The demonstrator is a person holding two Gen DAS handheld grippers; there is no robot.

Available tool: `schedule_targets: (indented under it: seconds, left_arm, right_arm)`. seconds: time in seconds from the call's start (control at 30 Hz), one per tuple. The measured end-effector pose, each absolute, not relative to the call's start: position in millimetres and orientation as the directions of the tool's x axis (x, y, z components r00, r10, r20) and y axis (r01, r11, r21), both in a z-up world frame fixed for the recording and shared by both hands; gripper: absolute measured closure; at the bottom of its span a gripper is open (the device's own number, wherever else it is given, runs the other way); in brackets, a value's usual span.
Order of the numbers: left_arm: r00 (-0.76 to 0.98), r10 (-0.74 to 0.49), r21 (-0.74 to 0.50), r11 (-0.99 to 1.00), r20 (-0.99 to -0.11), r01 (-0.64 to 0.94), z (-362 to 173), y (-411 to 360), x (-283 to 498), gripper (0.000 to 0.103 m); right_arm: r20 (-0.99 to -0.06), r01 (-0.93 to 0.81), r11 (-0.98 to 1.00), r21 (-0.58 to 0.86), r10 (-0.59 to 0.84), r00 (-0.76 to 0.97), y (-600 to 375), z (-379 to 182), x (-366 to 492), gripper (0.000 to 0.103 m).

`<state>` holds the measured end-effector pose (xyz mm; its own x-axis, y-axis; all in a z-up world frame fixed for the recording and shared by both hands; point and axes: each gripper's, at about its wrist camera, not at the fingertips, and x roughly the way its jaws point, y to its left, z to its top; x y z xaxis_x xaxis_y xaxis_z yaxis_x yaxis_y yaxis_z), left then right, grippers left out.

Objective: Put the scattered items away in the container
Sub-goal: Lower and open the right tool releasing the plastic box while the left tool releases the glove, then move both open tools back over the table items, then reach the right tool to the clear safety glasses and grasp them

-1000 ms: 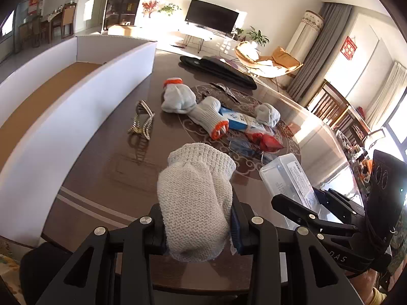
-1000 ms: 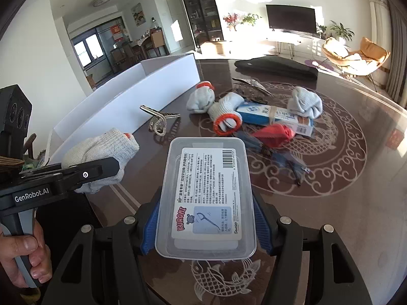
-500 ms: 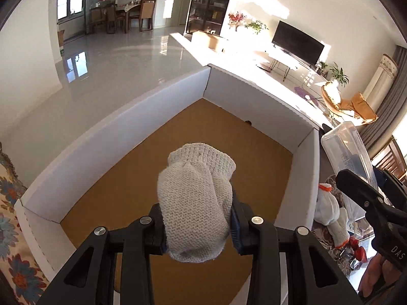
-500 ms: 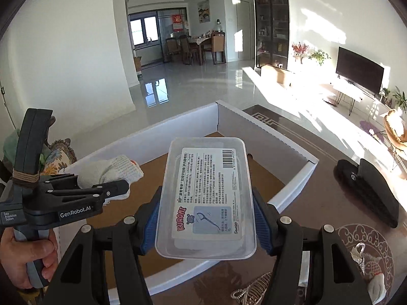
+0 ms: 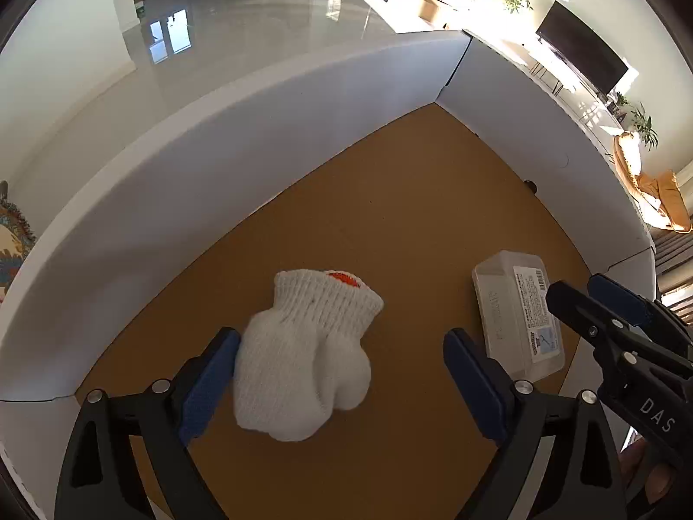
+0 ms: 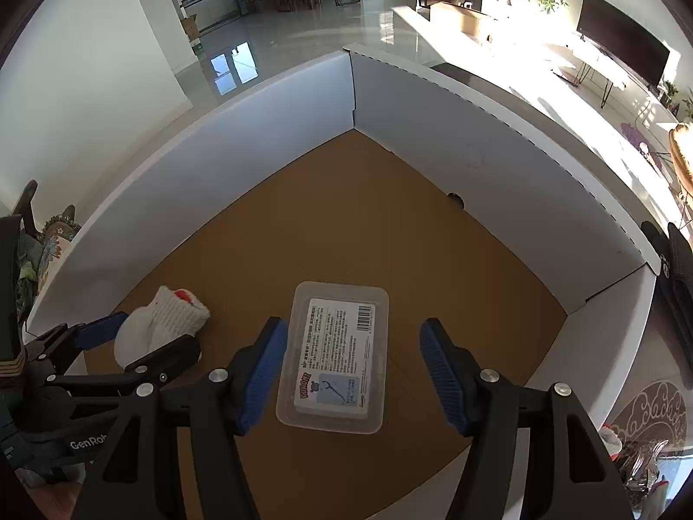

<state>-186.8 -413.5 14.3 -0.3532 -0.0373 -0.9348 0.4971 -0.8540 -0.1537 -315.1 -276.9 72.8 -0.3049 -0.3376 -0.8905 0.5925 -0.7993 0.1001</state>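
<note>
Now both items lie on the brown floor of the white-walled container [image 5: 242, 164], and neither is gripped. The left gripper [image 5: 342, 372] has its jaws opening at this moment; the white knitted glove [image 5: 303, 355] is between them, close to one blue pad but free of the other, so it seems to be just released and resting on the cardboard. Its orange cuff edge points away from the camera.

The right gripper [image 6: 353, 372] stands wide too, its jaws opening a little more, and the clear plastic box [image 6: 335, 357] with the printed label lies flat between the pads with a gap on each side. In the left wrist view this box is beside the glove, apart from it, nearer to the right-hand wall.

I judge that both tools point steeply down over the container so the things drop only a short way and stay inside. More items remain outside on the patterned table [image 6: 649, 407], so the tidying is not finished.
</note>
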Motion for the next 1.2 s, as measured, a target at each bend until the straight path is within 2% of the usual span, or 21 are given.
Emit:
schedule_targets:
  seconds: [0.1, 0.23, 0.33, 0.43, 0.5, 0.57, 0.63, 0.73, 0.83, 0.97, 1.2]
  left_arm:
    - [-0.405, -0.063, -0.168, -0.843, -0.912, 0.511, 34, -409, -174, 0.008]
    - [-0.563, -0.069, -0.244, -0.853, -0.824, 0.462, 92, -378, -140, 0.008]
    - [-0.657, 0.013, -0.291, -0.904, -0.754, 0.315, 133, -320, -112, 0.008]
    - [-0.68, 0.158, -0.301, -0.949, -0.716, 0.096, 149, -237, -86, 0.006]
    - [-0.645, 0.263, -0.297, -0.953, -0.717, -0.059, 139, -177, -68, 0.001]
    - [-0.577, 0.336, -0.286, -0.941, -0.745, -0.179, 110, -120, -55, 0.0]
    - [-0.506, 0.352, -0.263, -0.934, -0.788, -0.241, 72, -71, -47, 0.0]
    - [-0.434, 0.308, -0.218, -0.945, -0.847, -0.244, 20, -27, -50, 0.0]
    - [-0.441, 0.256, -0.171, -0.96, -0.86, -0.223, -7, -11, -55, 0.0]
    - [-0.468, 0.235, -0.145, -0.965, -0.852, -0.221, -17, -5, -62, 0.0]
    - [-0.509, 0.181, -0.074, -0.972, -0.842, -0.222, -24, -2, -59, 0.0]
  right_arm:
    - [-0.841, 0.583, -0.801, 0.137, -0.405, -0.359, -254, 97, -300, 0.038]
    - [-0.723, 0.559, -0.805, 0.2, -0.506, -0.47, -187, 142, -255, 0.038]
    - [-0.645, 0.546, -0.805, 0.233, -0.548, -0.533, -118, 160, -204, 0.038]
    - [-0.597, 0.496, -0.846, 0.193, -0.503, -0.626, -36, 159, -143, 0.038]
    - [-0.598, 0.426, -0.894, 0.139, -0.418, -0.684, 22, 146, -105, 0.038]
    - [-0.622, 0.332, -0.938, 0.094, -0.316, -0.716, 76, 122, -73, 0.038]
    - [-0.667, 0.249, -0.967, 0.057, -0.223, -0.711, 132, 101, -46, 0.038]
    - [-0.741, 0.167, -0.986, -0.004, -0.109, -0.663, 186, 64, -29, 0.038]
    - [-0.776, 0.164, -0.986, -0.004, -0.1, -0.623, 212, 41, -26, 0.038]
    - [-0.799, 0.2, -0.979, -0.033, -0.094, -0.594, 204, 17, -30, 0.038]
    - [-0.787, 0.202, -0.979, -0.007, -0.119, -0.605, 193, 4, -39, 0.036]
